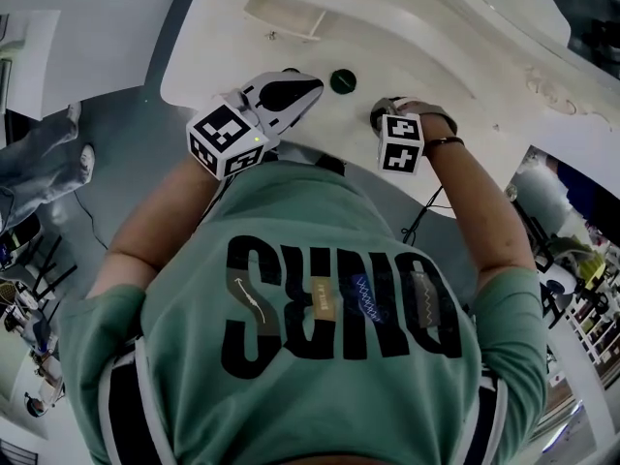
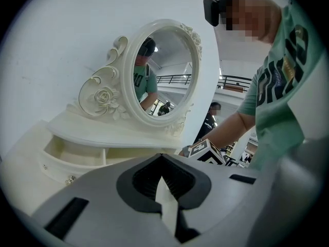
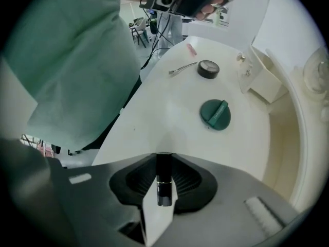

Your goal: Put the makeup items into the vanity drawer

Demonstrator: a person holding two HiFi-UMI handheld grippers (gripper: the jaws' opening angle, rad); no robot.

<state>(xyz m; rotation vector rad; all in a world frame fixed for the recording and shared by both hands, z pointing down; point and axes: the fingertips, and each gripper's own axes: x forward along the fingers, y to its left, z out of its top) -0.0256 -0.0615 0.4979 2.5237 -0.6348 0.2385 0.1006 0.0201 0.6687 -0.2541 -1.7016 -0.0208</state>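
Observation:
My right gripper [image 3: 163, 157] is shut on a black lipstick tube [image 3: 164, 181], which stands upright between the jaws above the white vanity top [image 3: 169, 112]. A round green compact [image 3: 215, 114] lies ahead of it, also visible as the green compact [image 1: 343, 80] in the head view. Farther off lie a round black compact [image 3: 208, 69], a thin metal clip [image 3: 181, 69] and a small pink item [image 3: 191, 49]. The vanity drawer [image 3: 264, 76] stands open at the right. My left gripper [image 2: 162, 157] is shut with nothing in it and faces the open drawer [image 2: 77, 153].
An oval mirror [image 2: 162, 73] in an ornate cream frame stands on the vanity above the drawers. The vanity's curved front edge [image 1: 320, 158] runs close to the person's green shirt. Grey floor and cables lie to the left and right of the vanity.

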